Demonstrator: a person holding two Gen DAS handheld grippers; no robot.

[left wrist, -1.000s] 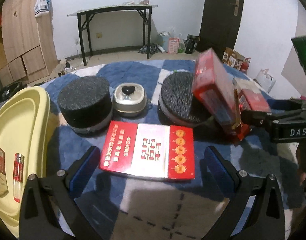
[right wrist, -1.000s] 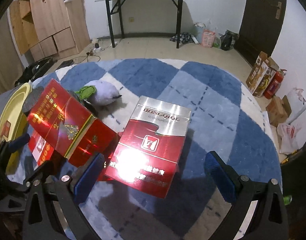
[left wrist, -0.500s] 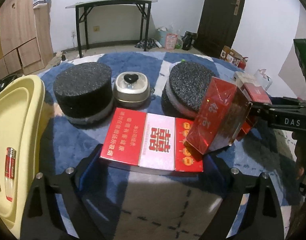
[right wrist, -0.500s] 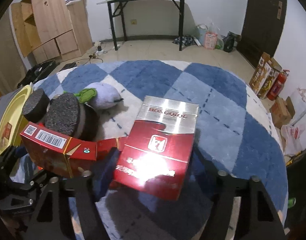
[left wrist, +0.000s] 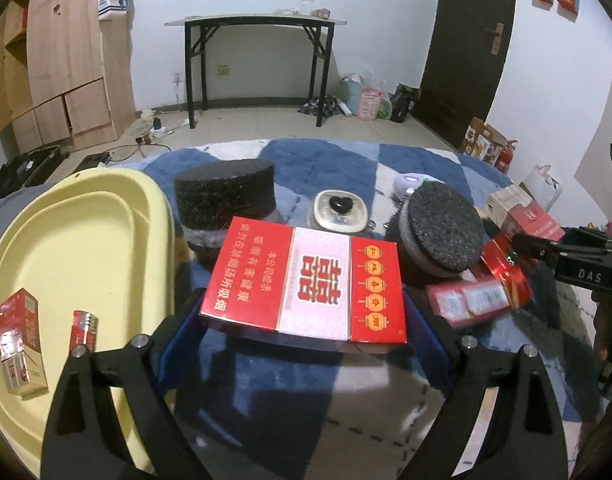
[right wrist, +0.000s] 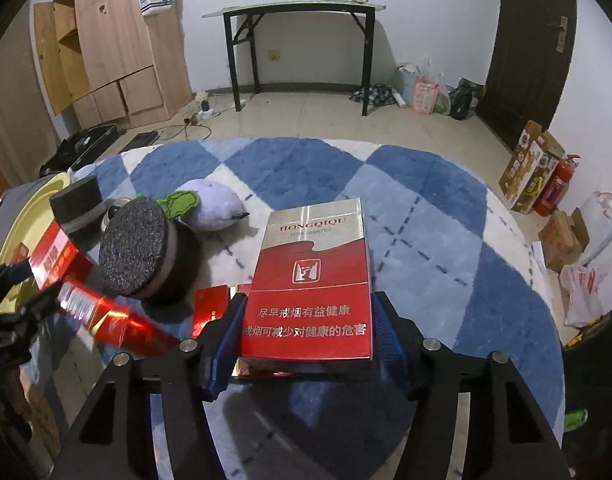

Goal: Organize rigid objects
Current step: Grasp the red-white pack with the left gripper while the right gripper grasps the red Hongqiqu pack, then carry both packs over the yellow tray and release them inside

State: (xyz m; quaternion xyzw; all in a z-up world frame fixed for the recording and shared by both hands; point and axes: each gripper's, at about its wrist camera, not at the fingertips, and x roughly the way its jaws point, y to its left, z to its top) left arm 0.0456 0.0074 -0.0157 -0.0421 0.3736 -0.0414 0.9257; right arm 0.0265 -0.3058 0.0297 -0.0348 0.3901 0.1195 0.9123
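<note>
left gripper [left wrist: 304, 334] clamps red-white carton [left wrist: 306, 280]; right gripper [right wrist: 306, 332] clamps hongqiqu carton [right wrist: 312, 280].

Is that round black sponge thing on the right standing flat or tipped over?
Tipped. The right black foam disc leans with its round face angled toward the camera, while the left foam disc stands flat on the rug.

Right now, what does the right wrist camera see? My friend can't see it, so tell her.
The right gripper clamps a red-and-silver carton above a blue checked rug. To its left sit a tilted black foam disc and a purple plush toy.
</note>
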